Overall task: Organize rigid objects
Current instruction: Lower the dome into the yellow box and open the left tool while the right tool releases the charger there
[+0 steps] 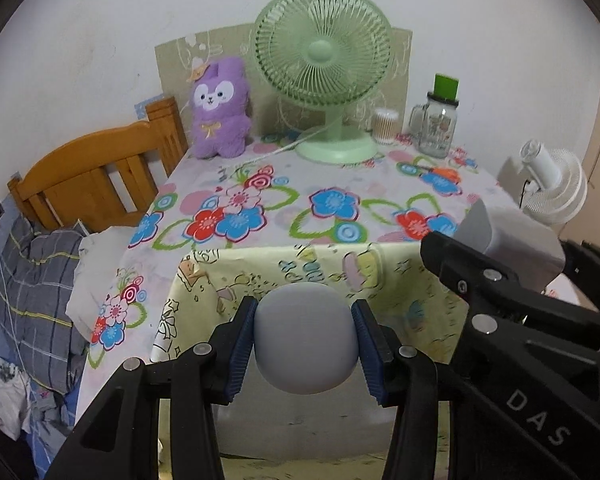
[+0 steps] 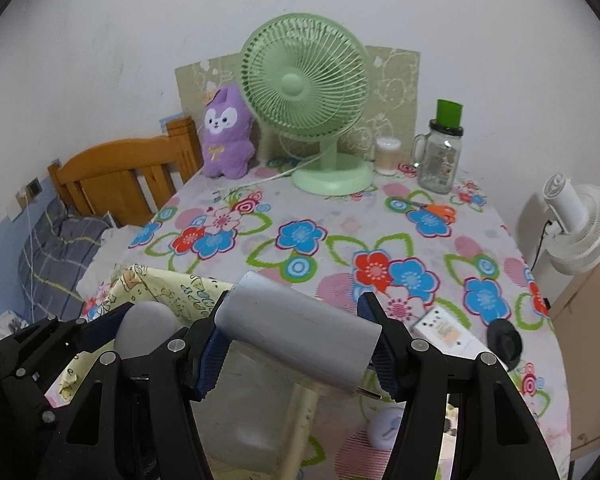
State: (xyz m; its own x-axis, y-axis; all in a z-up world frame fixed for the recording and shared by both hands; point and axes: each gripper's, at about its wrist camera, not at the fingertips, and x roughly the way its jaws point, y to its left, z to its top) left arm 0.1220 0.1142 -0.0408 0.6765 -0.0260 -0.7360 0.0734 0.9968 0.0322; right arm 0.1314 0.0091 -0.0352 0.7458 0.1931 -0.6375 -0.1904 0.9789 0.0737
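Observation:
My left gripper (image 1: 306,350) is shut on a rounded grey-blue object (image 1: 306,338), held in front of the table's near edge. My right gripper (image 2: 296,350) is shut on a grey cylinder-shaped object (image 2: 300,334), held above the table's front part. In the left wrist view the grey cylinder (image 1: 508,236) shows at the right, gripped by the right gripper's black fingers (image 1: 476,276). In the right wrist view the rounded object (image 2: 148,328) shows at the lower left, beside the left gripper.
On the floral tablecloth (image 2: 340,240) stand a green fan (image 2: 304,80), a purple plush (image 2: 226,136), a glass jar with green lid (image 2: 440,156), a cotton swab tub (image 2: 388,156), orange scissors (image 2: 440,212), a white remote (image 2: 448,332) and a black lid (image 2: 506,342). A wooden bed (image 1: 92,172) stands left, a white fan (image 2: 580,236) right.

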